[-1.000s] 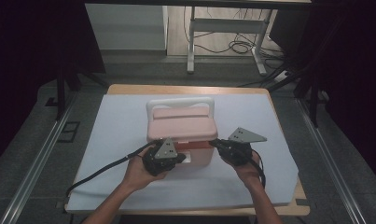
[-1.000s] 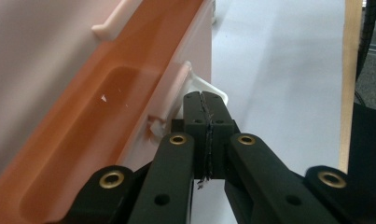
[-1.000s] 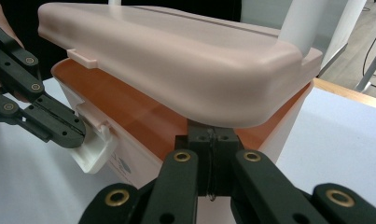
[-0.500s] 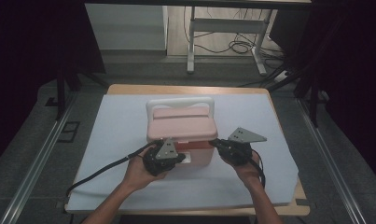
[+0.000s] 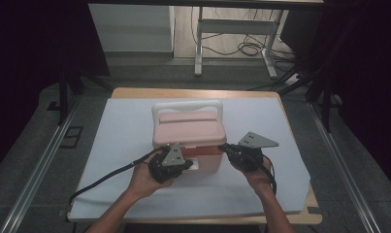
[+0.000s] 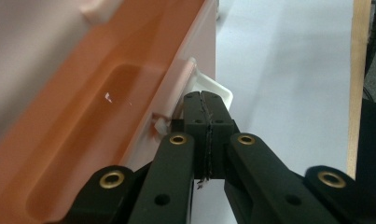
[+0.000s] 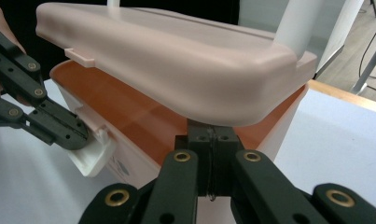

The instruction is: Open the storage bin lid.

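Note:
A pink cooler box (image 5: 188, 131) with a white handle (image 5: 187, 104) stands mid-table on the white cloth (image 5: 120, 131). My left gripper (image 5: 187, 165) is at the box's front, shut, with nothing between its jaws. In the left gripper view its tips (image 6: 205, 95) rest against the white latch (image 6: 219, 89). My right gripper (image 5: 223, 145) is at the box's front right corner, also shut and empty. In the right gripper view its tips (image 7: 212, 127) sit just under the overhanging rim of the lid (image 7: 176, 51), with the left gripper (image 7: 78, 135) at the latch (image 7: 90, 161).
The cloth covers a wooden table (image 5: 193, 92) whose edge shows at the back. A black cable (image 5: 105, 174) trails from the left gripper across the cloth to the front left. Desk legs and cables (image 5: 232, 43) stand on the floor behind the table.

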`<state>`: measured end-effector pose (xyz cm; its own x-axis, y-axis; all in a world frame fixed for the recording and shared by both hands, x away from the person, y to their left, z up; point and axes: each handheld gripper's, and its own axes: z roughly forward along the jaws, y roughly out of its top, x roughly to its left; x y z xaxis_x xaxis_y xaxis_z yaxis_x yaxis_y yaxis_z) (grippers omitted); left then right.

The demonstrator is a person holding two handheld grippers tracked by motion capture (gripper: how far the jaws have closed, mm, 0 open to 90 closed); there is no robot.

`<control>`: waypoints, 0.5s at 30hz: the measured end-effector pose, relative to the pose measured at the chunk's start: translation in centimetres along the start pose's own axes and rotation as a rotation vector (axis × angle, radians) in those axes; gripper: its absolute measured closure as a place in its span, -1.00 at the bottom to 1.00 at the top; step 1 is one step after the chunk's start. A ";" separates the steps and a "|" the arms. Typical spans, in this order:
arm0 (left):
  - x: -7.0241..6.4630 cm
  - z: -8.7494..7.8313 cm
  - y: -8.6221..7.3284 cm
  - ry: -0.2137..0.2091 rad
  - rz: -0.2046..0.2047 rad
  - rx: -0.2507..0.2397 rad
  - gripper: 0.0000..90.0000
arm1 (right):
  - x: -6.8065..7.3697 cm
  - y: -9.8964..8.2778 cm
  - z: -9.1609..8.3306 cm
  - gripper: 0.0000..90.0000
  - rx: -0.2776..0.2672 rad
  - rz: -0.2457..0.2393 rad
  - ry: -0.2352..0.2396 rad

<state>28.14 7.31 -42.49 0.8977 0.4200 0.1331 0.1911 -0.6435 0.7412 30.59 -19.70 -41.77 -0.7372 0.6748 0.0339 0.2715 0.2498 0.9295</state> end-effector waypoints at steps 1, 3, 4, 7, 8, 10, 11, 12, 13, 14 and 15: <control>0.0 0.0 0.0 0.000 0.000 0.000 1.00 | 0.0 0.0 0.0 0.99 0.000 0.000 0.000; 0.0 0.0 0.0 0.000 0.000 0.000 1.00 | 0.0 0.2 0.1 0.99 -0.001 -0.006 0.000; 0.0 0.0 0.0 -0.001 -0.001 -0.001 1.00 | 0.1 0.3 0.1 0.99 0.001 -0.007 0.001; 0.0 0.0 0.0 -0.002 0.000 0.001 1.00 | 0.0 0.4 0.2 0.99 0.005 -0.011 -0.001; 0.0 0.0 0.0 0.000 0.002 -0.002 1.00 | 0.0 0.5 0.1 0.99 0.006 -0.013 -0.001; -0.1 0.0 -0.1 0.006 0.007 -0.006 1.00 | 0.0 0.8 0.1 0.99 0.014 -0.015 0.004; -0.1 0.0 -0.1 0.006 0.006 -0.006 1.00 | 0.0 0.8 0.1 0.99 0.014 -0.015 0.004; -0.1 0.0 -0.1 0.006 0.004 -0.007 1.00 | -0.1 0.9 0.0 0.99 0.013 -0.019 0.002; -0.1 0.0 -0.1 0.005 0.004 -0.008 1.00 | -0.1 1.0 0.0 0.99 0.016 -0.020 0.003; 0.0 0.0 -0.1 0.004 0.002 -0.007 1.00 | -0.2 1.3 -0.1 0.99 0.017 -0.019 0.002; 0.0 0.0 -0.1 0.004 0.002 -0.007 1.00 | -0.2 1.3 -0.1 0.99 0.017 -0.019 0.002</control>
<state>28.11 7.33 -42.57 0.8968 0.4207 0.1372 0.1862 -0.6400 0.7454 31.07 -19.57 -40.56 -0.7435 0.6685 0.0166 0.2673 0.2744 0.9237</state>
